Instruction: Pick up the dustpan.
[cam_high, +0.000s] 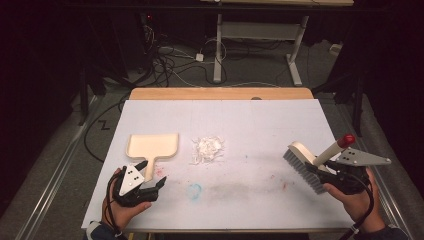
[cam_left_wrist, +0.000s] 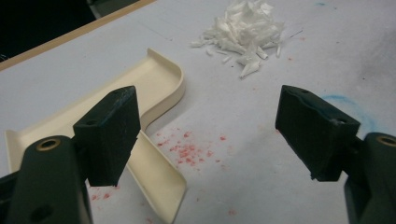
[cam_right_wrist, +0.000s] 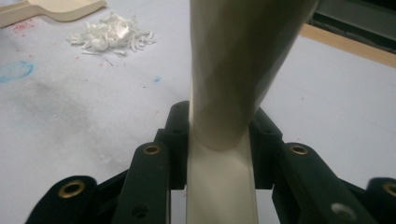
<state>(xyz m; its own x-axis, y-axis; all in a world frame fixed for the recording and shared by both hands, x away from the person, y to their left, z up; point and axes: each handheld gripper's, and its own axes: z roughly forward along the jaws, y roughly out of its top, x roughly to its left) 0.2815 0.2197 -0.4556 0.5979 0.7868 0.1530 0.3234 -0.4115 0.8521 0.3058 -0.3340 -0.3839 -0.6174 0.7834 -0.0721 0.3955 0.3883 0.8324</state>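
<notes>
Right gripper (cam_high: 327, 176): jaws clenched on the handle of the brush (cam_high: 306, 164), one pad on each side of the cream shaft, as the right gripper view confirms. The brush's long axis runs from the bristle head, just ahead and left of the jaws, back to the red-capped handle tip, which points up and away to the right. The bristles appear to touch the table (cam_high: 260, 125), though the high view is too coarse to be sure.

Left gripper (cam_high: 156, 186): jaws released, standing wide apart with nothing between the pads. The dustpan (cam_left_wrist: 154, 88) lies flat, its handle passing under the left-hand jaw and pointing back toward the gripper, its tray pointing away. The scraps (cam_left_wrist: 245, 30) lie well ahead of the jaws, beyond the tray.
</notes>
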